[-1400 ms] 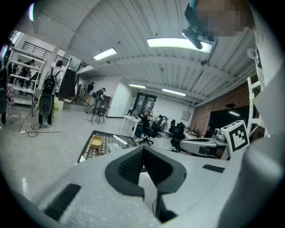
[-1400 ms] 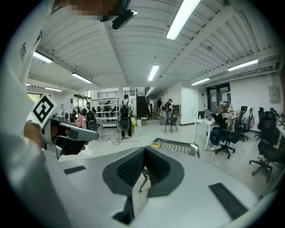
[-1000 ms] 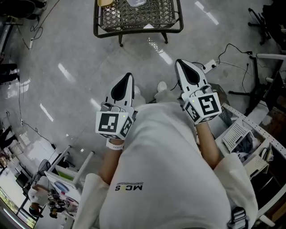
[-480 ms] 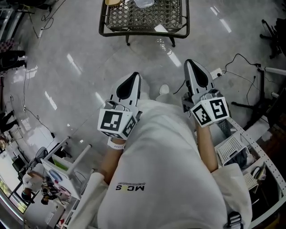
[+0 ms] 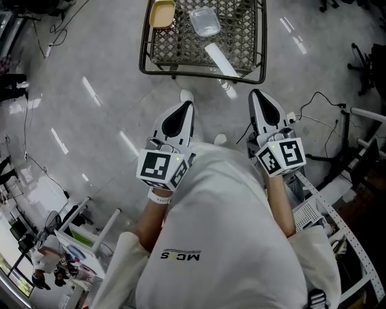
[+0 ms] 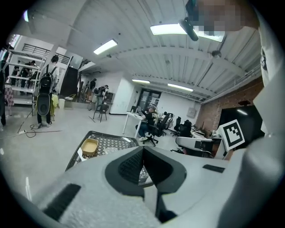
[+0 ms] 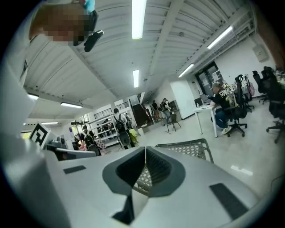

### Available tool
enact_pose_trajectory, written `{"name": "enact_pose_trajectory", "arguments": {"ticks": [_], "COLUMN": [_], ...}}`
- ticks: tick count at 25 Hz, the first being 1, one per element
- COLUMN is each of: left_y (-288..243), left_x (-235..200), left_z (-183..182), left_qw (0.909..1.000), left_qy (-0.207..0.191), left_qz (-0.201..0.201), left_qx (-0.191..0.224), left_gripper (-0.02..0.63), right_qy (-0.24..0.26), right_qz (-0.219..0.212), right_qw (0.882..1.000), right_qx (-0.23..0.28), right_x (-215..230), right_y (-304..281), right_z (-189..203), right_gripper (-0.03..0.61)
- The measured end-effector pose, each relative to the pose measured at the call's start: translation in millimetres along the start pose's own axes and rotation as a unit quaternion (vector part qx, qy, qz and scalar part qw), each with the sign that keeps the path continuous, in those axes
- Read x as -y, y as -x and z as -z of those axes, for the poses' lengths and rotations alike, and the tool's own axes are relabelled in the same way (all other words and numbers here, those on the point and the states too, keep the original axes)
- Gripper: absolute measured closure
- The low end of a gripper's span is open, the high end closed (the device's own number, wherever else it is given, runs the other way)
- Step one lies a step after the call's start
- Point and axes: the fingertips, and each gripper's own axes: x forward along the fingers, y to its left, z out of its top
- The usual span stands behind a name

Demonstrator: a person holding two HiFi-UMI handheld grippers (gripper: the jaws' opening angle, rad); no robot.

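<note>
Both grippers are held out in front of a person in a white shirt, above a grey floor. My left gripper (image 5: 184, 105) is shut, its jaws meeting with nothing between them (image 6: 143, 149). My right gripper (image 5: 257, 93) is shut and empty too (image 7: 145, 149). Just beyond their tips stands a low black wire-mesh table (image 5: 247, 71). On it lie a yellow tray (image 5: 161, 13), a clear plastic container (image 5: 205, 22) and a white flat strip (image 5: 221, 51). The left gripper view shows the yellow tray (image 6: 89, 146) on the mesh table (image 6: 113, 141). Neither gripper touches the table.
Cables and a power strip (image 5: 294, 98) lie on the floor to the right. A white wire rack (image 5: 341, 220) stands at the lower right. Far off are people with backpacks (image 6: 44, 93), shelving, and a seated person at a desk (image 7: 220, 107) with office chairs.
The mesh table has come further into the head view and sits closer to the gripper tips; its tray, container and strip now show fully. Both grippers stay shut.
</note>
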Motion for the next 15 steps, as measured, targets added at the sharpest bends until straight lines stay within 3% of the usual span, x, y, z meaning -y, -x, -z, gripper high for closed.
{"name": "enact_pose_trajectory", "arguments": {"ticks": [7,11,15], "left_y": [-47,-67,-86], "left_x": [-86,-130,-147], "left_z": [-59,-85,-96], "left_qw": [0.9997,0.9999,0.9999], "left_qy": [-0.012,-0.009,-0.002], "left_qz": [0.023,0.008,-0.012], "left_qx": [0.004,0.008,0.009], "left_gripper": [0.591,0.591,0.591], "right_qy": [0.006,0.033,0.043], "right_qz": [0.018,0.028,0.024], "right_qw": [1.000,0.999,0.998], "right_qx": [-0.012,-0.026,-0.050], "right_x": [-5,3,25], "right_y": [-115,-153,-175], "right_z": [-31,-45,-41], "right_gripper": [0.563,0.563,0.563]}}
